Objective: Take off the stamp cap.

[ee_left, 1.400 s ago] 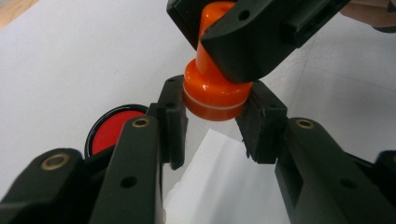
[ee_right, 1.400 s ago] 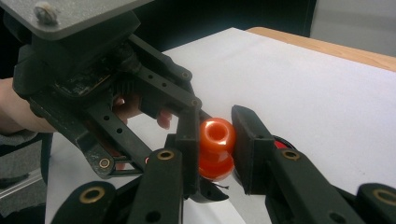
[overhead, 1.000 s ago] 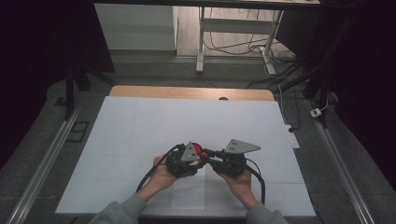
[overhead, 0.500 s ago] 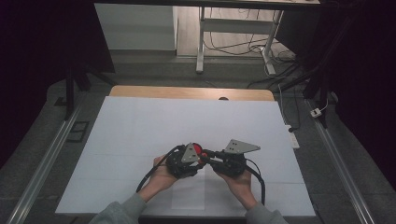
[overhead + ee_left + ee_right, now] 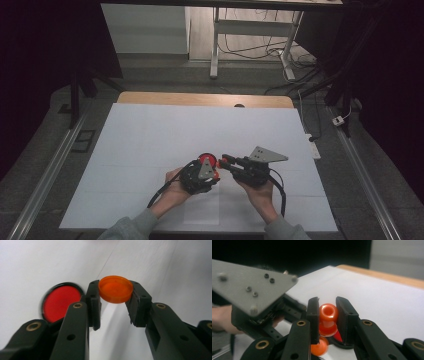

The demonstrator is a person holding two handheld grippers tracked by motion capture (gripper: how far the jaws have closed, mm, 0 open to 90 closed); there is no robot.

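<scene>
White paper covers the table (image 5: 150, 150), and near its front edge the left gripper (image 5: 115, 302) is clamped on an orange cap (image 5: 115, 289), while the right gripper (image 5: 327, 315) is clamped on the neck of a small orange bottle (image 5: 328, 315). A red disc (image 5: 61, 302) lies just left of the cap. I judge the cap is now apart from the bottle, so the next move is to put it down gently

No words, numbers, labels or signs to read anywhere. Orange cap (image 5: 115, 289) between left claw (image 5: 113, 305) pads: plain, no print. Red disc (image 5: 60, 302) just left of that claw: plain. Orange piece (image 5: 328, 318) between right claw (image 5: 327, 315) pads: no marks. Grey plate (image 5: 249, 287) beside it: screws only, no writing.
</scene>
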